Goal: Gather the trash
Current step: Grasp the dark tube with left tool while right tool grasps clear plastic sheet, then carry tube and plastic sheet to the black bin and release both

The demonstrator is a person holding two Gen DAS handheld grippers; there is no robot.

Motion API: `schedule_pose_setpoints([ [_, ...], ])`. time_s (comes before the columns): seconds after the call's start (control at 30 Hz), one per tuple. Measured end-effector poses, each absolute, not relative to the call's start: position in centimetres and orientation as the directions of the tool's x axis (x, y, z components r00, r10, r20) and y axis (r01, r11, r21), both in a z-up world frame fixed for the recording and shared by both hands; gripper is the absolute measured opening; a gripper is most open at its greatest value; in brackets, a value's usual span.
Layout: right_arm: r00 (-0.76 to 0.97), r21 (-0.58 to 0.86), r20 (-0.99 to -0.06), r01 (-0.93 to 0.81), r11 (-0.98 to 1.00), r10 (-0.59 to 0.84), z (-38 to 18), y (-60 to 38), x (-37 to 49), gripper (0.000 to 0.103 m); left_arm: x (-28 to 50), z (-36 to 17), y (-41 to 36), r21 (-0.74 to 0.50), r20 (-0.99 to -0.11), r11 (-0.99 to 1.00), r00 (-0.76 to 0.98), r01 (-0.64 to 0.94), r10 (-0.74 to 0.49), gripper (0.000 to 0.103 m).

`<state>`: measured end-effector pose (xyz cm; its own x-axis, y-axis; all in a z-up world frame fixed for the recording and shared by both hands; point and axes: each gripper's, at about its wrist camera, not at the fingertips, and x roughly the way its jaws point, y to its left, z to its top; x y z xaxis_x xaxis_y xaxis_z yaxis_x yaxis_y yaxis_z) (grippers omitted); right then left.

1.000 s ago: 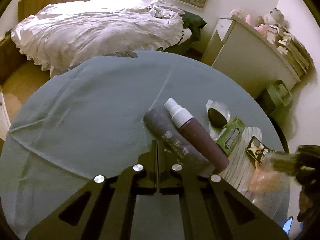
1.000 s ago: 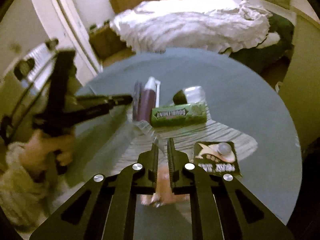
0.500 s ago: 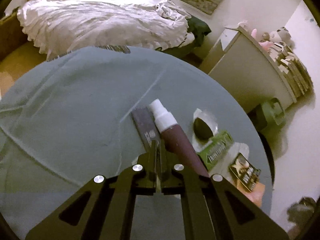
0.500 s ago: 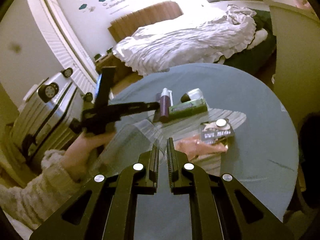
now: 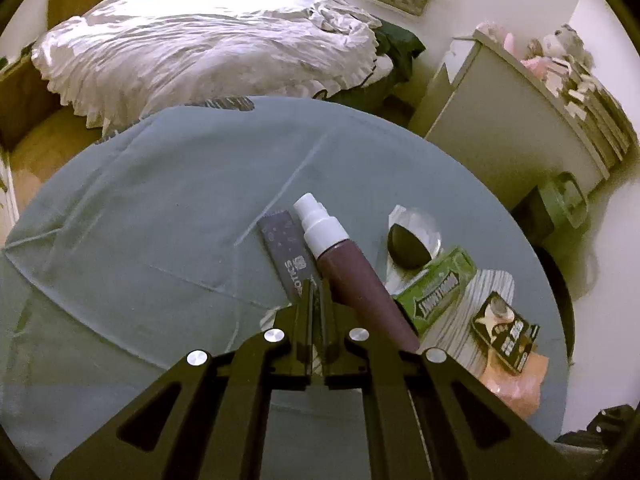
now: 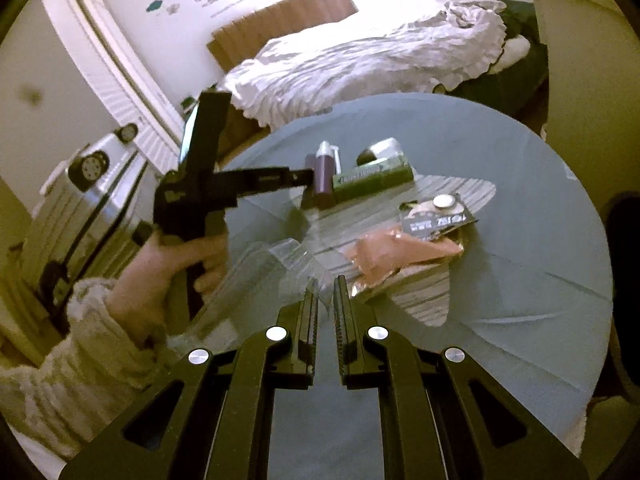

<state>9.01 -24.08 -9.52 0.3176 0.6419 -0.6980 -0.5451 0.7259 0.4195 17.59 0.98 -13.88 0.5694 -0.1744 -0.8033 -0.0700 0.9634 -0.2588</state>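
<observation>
On the round grey-blue table [image 5: 160, 220] lie a dark flat packet [image 5: 284, 248], a maroon spray bottle [image 5: 352, 280] with a white cap, a green gum pack [image 5: 436, 288], a dark egg-shaped piece in clear wrap [image 5: 408, 242], a black card [image 5: 504, 332] and a pink wrapper [image 5: 516, 384]. My left gripper [image 5: 318, 286] is shut, its tips over the packet's near end beside the bottle; the right wrist view shows the left gripper [image 6: 306, 175] there too. My right gripper [image 6: 325, 286] is shut on the edge of a clear plastic bag [image 6: 276, 264], short of the pink wrapper [image 6: 392, 256].
A striped sheet [image 6: 420, 300] lies under the card and wrapper. Behind the table is a bed with a white duvet [image 5: 200, 52]. A cabinet [image 5: 520, 132] and a green container [image 5: 560, 208] stand to the right. A suitcase [image 6: 80, 208] stands to the left, behind a person's hand [image 6: 160, 272].
My right gripper has drawn back toward the table's near side with the clear bag, so the items look farther off. The left gripper stays shut over the packet.
</observation>
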Motion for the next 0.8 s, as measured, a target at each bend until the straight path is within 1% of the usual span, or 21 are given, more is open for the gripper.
schedule_pose_setpoints([
  [0.13,0.305,0.411,-0.716,-0.543,0.732,0.628,-10.2,-23.9,8.6,0.009,16.2,-14.0,1.6,-0.313,-0.800,0.947,0.557,-0.068,-0.224,0.006],
  [0.2,0.296,0.420,-0.720,-0.535,0.733,0.628,-10.8,-24.0,8.7,0.009,16.0,-14.0,1.3,-0.318,-0.794,0.946,0.563,-0.062,-0.230,0.006],
  [0.27,0.283,0.434,-0.722,-0.527,0.731,0.632,-11.3,-23.9,8.7,0.009,16.2,-14.0,1.1,-0.320,-0.788,0.946,0.570,-0.055,-0.233,0.010],
  [0.3,0.278,0.436,-0.723,-0.526,0.730,0.632,-11.5,-23.8,8.8,0.009,16.4,-14.0,1.1,-0.337,-0.782,0.940,0.572,-0.057,-0.246,0.016],
  [0.33,0.275,0.436,-0.725,-0.526,0.730,0.632,-11.6,-23.6,8.7,0.009,16.6,-13.9,1.0,-0.347,-0.780,0.936,0.573,-0.064,-0.250,0.019],
  [0.37,0.272,0.436,-0.726,-0.528,0.729,0.632,-11.7,-23.4,8.5,0.009,16.8,-13.8,0.9,-0.348,-0.780,0.935,0.574,-0.066,-0.250,0.020],
  [0.57,0.274,0.441,-0.726,-0.518,0.733,0.630,-11.9,-23.7,8.5,0.009,17.7,-13.8,-0.2,-0.280,-0.791,0.958,0.578,-0.055,-0.198,0.021],
  [0.67,0.267,0.447,-0.728,-0.512,0.733,0.631,-12.3,-23.8,8.6,0.009,18.7,-13.8,-0.4,-0.206,-0.796,0.977,0.590,-0.053,-0.136,0.023],
  [0.7,0.266,0.448,-0.729,-0.512,0.734,0.630,-12.4,-23.8,8.6,0.009,19.1,-13.7,-0.5,-0.176,-0.799,0.983,0.591,-0.053,-0.111,0.025],
  [0.73,0.265,0.447,-0.730,-0.512,0.733,0.630,-12.4,-23.8,8.6,0.009,19.6,-13.7,-0.6,-0.141,-0.806,0.988,0.586,-0.060,-0.079,0.032],
  [0.77,0.266,0.447,-0.729,-0.512,0.734,0.630,-12.3,-23.8,8.6,0.009,19.9,-13.7,-0.7,-0.128,-0.808,0.990,0.584,-0.059,-0.070,0.036],
  [0.8,0.267,0.448,-0.729,-0.510,0.734,0.630,-12.3,-23.8,8.6,0.009,20.2,-13.7,-0.8,-0.114,-0.812,0.992,0.580,-0.058,-0.060,0.042],
])
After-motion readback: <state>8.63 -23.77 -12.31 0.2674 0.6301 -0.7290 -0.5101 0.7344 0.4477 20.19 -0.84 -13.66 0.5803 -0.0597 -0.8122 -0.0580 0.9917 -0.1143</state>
